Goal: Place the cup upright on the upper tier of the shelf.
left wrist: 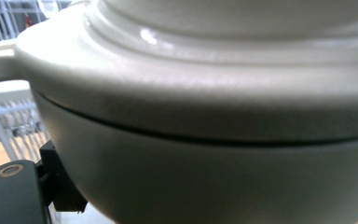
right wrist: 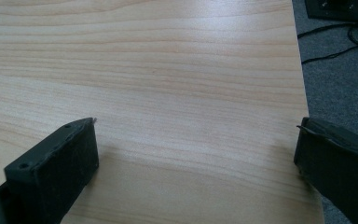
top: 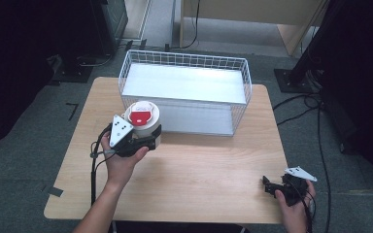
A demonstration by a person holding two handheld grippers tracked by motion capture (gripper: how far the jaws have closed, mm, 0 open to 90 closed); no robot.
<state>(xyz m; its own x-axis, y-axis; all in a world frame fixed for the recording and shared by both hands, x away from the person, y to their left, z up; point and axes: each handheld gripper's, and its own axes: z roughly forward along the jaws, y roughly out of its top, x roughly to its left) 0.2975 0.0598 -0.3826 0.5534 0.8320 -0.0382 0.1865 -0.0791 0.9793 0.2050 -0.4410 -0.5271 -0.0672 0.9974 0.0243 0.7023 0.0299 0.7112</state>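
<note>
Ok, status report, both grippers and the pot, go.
Left gripper shut on white lidded pot, by wire basket. Right gripper open, idle over table. Nothing in the way.

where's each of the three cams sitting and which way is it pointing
High view: above the person's side, looking forward and down on the table and wire basket; both forearms and hands enter from below.
Left gripper view: rides the left gripper, pressed close to the white lidded pot; one black jaw at lower left.
Right gripper view: rides the right gripper, facing bare tabletop near its edge; jaws wide apart.
Shared: the pot and basket wires appear in the high and left gripper views.
</note>
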